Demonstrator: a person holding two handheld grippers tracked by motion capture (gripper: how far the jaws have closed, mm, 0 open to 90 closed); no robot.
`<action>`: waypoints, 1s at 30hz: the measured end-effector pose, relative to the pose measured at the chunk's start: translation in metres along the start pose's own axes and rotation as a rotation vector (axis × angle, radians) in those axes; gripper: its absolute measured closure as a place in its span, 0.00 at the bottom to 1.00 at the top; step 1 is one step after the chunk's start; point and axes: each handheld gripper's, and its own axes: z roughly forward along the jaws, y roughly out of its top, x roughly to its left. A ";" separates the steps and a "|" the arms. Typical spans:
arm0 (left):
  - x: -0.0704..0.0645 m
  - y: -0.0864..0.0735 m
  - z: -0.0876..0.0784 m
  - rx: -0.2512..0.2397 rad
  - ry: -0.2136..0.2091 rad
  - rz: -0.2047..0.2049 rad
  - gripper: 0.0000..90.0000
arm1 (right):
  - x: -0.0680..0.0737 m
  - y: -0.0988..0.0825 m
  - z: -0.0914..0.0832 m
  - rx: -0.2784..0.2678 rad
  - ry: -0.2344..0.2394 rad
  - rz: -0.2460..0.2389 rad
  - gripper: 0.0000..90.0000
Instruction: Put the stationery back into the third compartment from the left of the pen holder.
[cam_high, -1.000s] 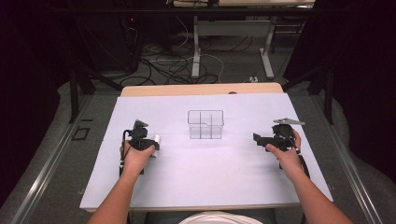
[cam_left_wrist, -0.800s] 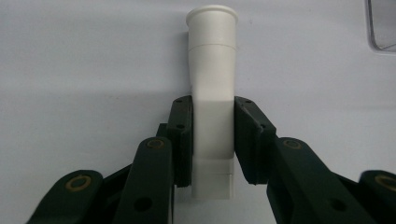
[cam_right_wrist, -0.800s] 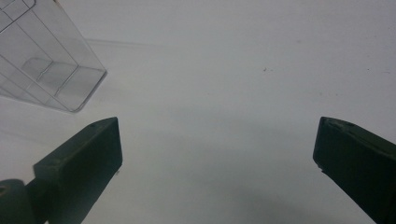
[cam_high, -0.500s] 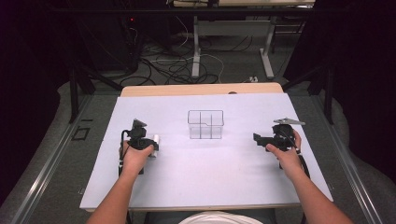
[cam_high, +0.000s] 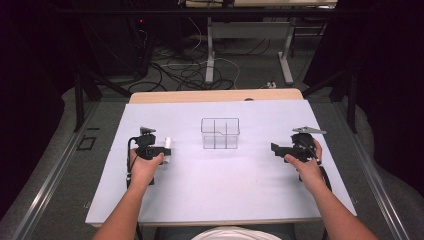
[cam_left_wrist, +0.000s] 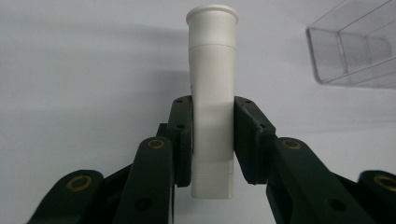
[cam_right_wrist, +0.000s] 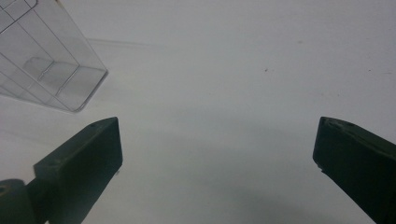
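Left gripper (cam_high: 161, 150), left side of the white table sheet (cam_high: 220, 185): jaws clamped on a white plastic tube-shaped bottle with a flared cap (cam_high: 168, 147). In the left gripper view the two black pads (cam_left_wrist: 183, 140) press flat on either side of the bottle's (cam_left_wrist: 212, 121) lower body; the capped end sticks out past the jaw tips, the squared base end sits back between the jaw arms. Jaws have just finished closing onto it, a small last squeeze. Bottle lies along the gripper's line, close over the sheet; whether it touches the sheet I cannot tell.

Clear plastic box with inner dividers (cam_high: 220, 133) stands upright at mid-table, well apart from the bottle, to the right of it in the high view. A corner of it (cam_left_wrist: 355, 46) appears top right in the left gripper view.

Right gripper (cam_high: 276, 148), right side of the sheet, held in the person's right hand (cam_high: 306, 162): jaws spread wide, nothing between them, bare sheet (cam_right_wrist: 224, 84) beyond. The clear box (cam_right_wrist: 46, 70) sits off its left jaw, near but apart.

Cables and table legs lie on the floor (cam_high: 200, 70) beyond the far table edge.
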 end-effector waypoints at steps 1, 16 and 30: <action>-0.001 0.000 -0.001 -0.020 -0.003 0.015 0.78 | 0.000 0.000 0.000 0.000 0.000 0.000 0.01; -0.025 0.000 -0.018 -0.311 -0.131 0.158 0.78 | 0.010 0.004 -0.004 -0.023 0.032 0.042 0.04; -0.070 -0.011 -0.024 -0.378 -0.240 0.288 0.78 | 0.035 0.009 -0.011 -0.077 0.100 0.069 0.12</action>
